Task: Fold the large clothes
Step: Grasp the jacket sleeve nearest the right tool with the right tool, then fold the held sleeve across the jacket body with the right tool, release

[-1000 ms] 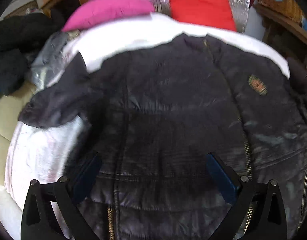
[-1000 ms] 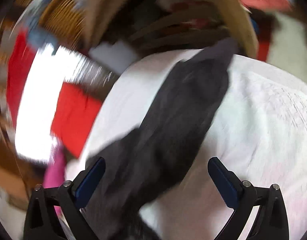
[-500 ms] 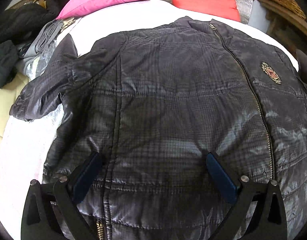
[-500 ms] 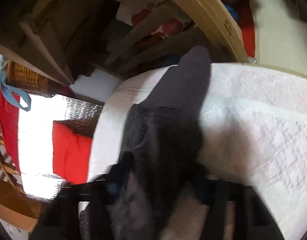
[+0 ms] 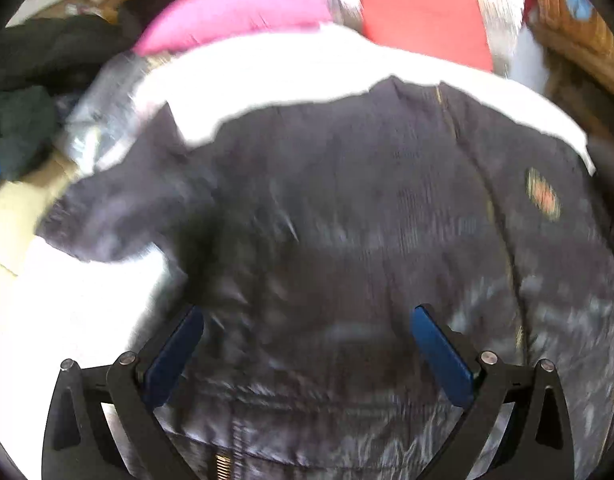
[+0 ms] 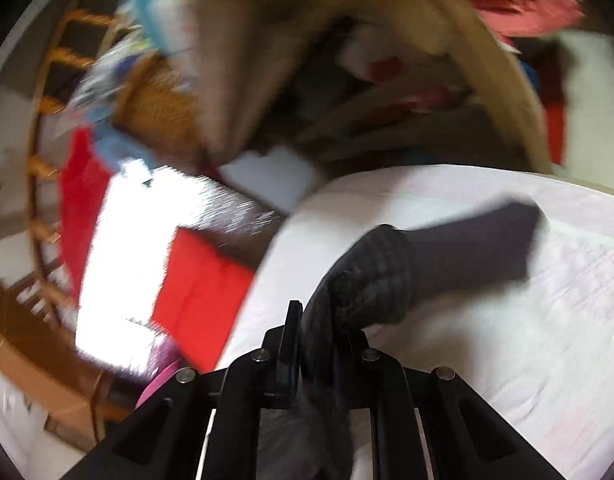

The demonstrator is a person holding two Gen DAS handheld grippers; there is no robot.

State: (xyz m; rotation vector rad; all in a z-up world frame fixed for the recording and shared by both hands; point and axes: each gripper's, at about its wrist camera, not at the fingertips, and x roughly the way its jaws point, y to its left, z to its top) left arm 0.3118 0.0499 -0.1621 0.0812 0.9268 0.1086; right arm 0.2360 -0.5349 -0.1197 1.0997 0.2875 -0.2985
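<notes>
- Lying front-up on a white bed cover (image 5: 275, 76), the dark quilted jacket (image 5: 347, 216) filled most of the left wrist view; its zip ran from the collar down the right part of the frame, with a small embroidered badge (image 5: 543, 196) to the right of it.
- Left gripper (image 5: 307, 348): jaws wide apart above the jacket's lower front, nothing between the blue pads (image 5: 173, 356).
- One sleeve (image 5: 119, 216) lay out to the left, its end over the cover's edge.
- Right gripper (image 6: 313, 344): jaws together, clamped on a bunched fold of the jacket's other sleeve (image 6: 439, 264); the cuff end stretched away to the right over the white cover.
- Beyond the bed head: a pink cushion (image 5: 235, 12) and a red cushion (image 5: 423, 20) against a shiny silver panel.
- Both views were motion-blurred; fine fabric detail could not be read.
</notes>
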